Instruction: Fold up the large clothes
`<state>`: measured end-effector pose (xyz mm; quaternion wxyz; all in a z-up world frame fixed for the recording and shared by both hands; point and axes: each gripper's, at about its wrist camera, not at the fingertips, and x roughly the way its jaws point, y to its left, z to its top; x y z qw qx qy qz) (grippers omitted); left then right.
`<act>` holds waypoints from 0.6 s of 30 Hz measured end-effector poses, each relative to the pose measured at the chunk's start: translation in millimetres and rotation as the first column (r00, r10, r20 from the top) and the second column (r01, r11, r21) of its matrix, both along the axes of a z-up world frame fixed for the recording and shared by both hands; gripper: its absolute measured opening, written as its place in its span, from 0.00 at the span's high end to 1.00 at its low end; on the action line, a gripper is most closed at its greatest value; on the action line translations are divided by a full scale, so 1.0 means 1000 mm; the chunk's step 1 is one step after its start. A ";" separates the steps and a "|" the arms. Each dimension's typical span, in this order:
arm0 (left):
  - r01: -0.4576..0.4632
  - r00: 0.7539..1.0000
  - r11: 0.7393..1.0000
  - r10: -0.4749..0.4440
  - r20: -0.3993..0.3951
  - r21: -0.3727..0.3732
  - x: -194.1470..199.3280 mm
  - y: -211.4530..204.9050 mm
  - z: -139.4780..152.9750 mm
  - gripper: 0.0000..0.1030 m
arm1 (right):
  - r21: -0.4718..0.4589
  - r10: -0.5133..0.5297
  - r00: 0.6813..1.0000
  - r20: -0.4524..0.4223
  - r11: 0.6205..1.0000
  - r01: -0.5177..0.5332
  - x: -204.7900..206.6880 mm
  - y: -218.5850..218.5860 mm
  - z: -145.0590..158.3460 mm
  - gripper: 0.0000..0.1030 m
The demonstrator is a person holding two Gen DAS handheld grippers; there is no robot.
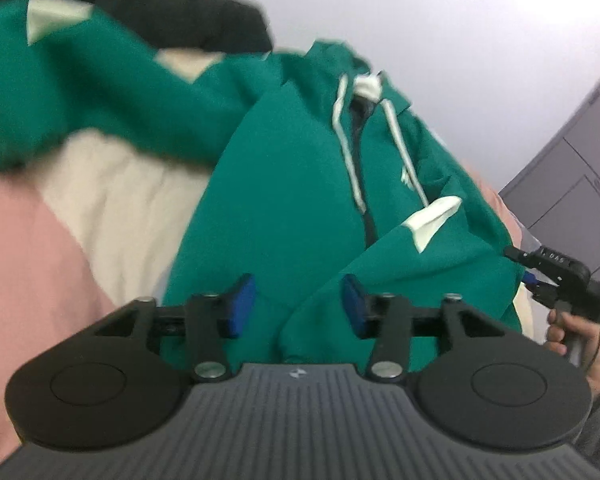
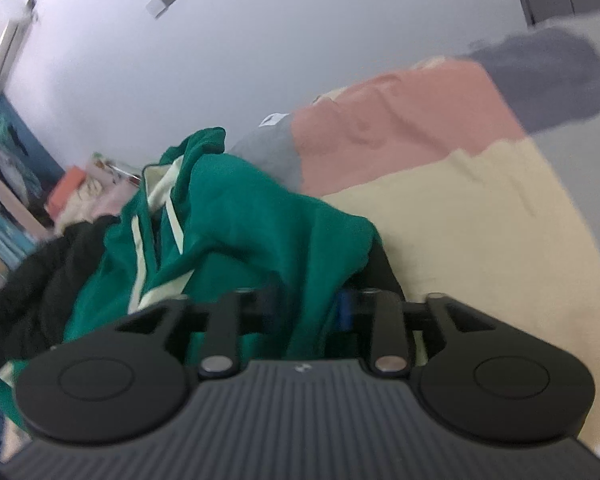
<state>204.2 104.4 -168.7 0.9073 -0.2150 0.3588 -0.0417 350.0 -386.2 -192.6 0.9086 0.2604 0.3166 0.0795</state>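
Both sleeves look folded in across the green hoodie [image 1: 284, 200], which lies just beyond the left gripper [image 1: 299, 306], its jaws apart and empty, while the right gripper [image 2: 306, 314] seems open with cloth bunched between, body fold still to do.

Under me: a bed [image 1: 112, 200] with a bedcover in pink, cream and grey blocks. The green hoodie [image 1: 284, 208] lies spread on the cream part, white drawstrings up, one sleeve lying out across the cover toward a heap of black clothing [image 1: 188, 8] at the far edge. From my right side, a grey garment [image 2: 548, 80] sits on the pink block, well apart from the hoodie.
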 end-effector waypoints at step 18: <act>0.179 0.978 0.970 -0.194 0.075 0.164 -0.020 -0.055 0.006 0.44 | -0.183 0.124 0.986 0.107 0.978 -0.103 -0.105 0.097 0.048 0.43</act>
